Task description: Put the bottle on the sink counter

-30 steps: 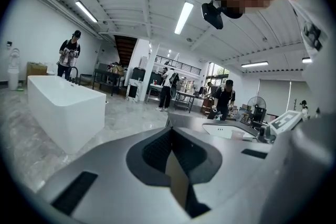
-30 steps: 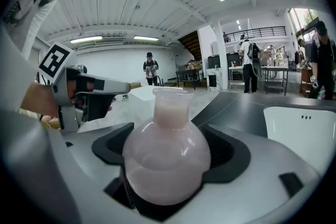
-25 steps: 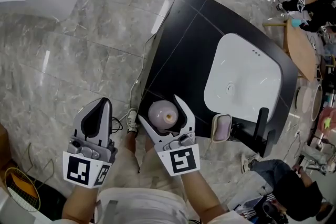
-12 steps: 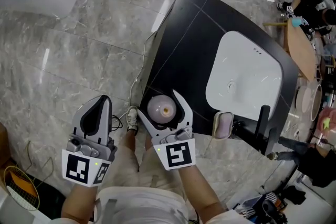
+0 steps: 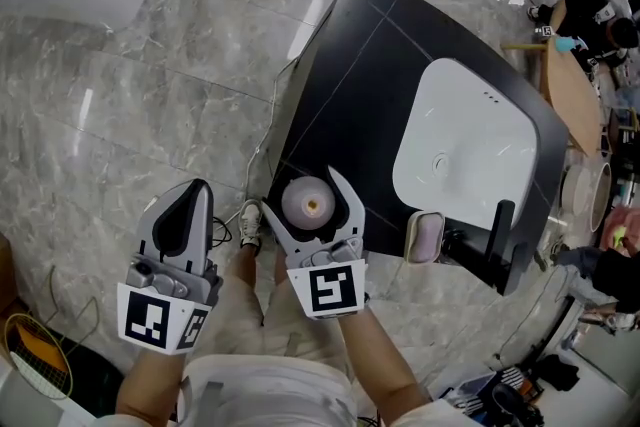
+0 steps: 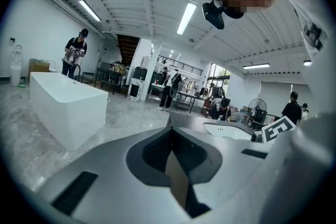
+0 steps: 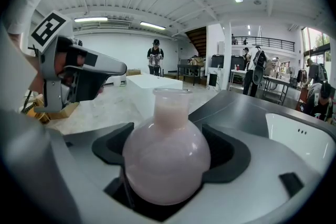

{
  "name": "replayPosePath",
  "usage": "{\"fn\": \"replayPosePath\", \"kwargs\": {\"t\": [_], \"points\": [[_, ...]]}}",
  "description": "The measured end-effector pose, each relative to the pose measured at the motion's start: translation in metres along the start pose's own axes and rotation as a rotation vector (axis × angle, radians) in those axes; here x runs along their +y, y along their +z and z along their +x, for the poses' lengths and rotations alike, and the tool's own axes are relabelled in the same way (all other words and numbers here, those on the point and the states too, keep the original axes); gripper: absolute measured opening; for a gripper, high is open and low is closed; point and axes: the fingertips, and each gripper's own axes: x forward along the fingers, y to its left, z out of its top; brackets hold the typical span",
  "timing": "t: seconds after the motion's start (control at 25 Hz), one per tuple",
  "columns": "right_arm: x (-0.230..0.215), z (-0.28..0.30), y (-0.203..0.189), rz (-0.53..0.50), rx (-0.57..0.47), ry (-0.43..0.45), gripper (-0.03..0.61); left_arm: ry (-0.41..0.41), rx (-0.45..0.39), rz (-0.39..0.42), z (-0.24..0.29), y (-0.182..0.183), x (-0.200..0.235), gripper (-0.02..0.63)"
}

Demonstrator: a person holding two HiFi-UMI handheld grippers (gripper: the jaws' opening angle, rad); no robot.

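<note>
Marble floor (image 5: 150, 95), black tabletop (image 5: 340, 85). My right gripper (image 5: 300, 197) has its fingers pinching the bottle (image 5: 308, 205) by the belly, neck upright, over the tabletop's near corner; contact I can't tell. Set-down looks straight below. Left gripper (image 5: 198, 193) is off the edge, fingers pressed together.

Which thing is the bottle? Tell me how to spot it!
Find the big black sink counter with the white basin. At its corner nearest the person, the right gripper is shut on the bottle. It is the only ball-shaped thing there: pale pink, with a short open neck.
</note>
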Motion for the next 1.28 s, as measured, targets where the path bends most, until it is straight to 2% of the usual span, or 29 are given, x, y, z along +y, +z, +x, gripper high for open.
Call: {"fn": "replayPosePath", "kwargs": {"t": [0.44, 0.68, 1.28], "points": [[0.0, 0.006, -0.007, -0.029, 0.062, -0.025, 0.409, -0.003, -0.003, -0.012, 0.001, -0.001, -0.001, 0.014], [0.003, 0.009, -0.009, -0.061, 0.06, -0.052, 0.409, -0.007, -0.004, -0.017, -0.002, 0.0, -0.001, 0.015], [0.005, 0.004, -0.012, -0.087, 0.12, 0.017, 0.411, -0.036, -0.006, -0.022, 0.0, 0.003, -0.01, 0.015]]}}
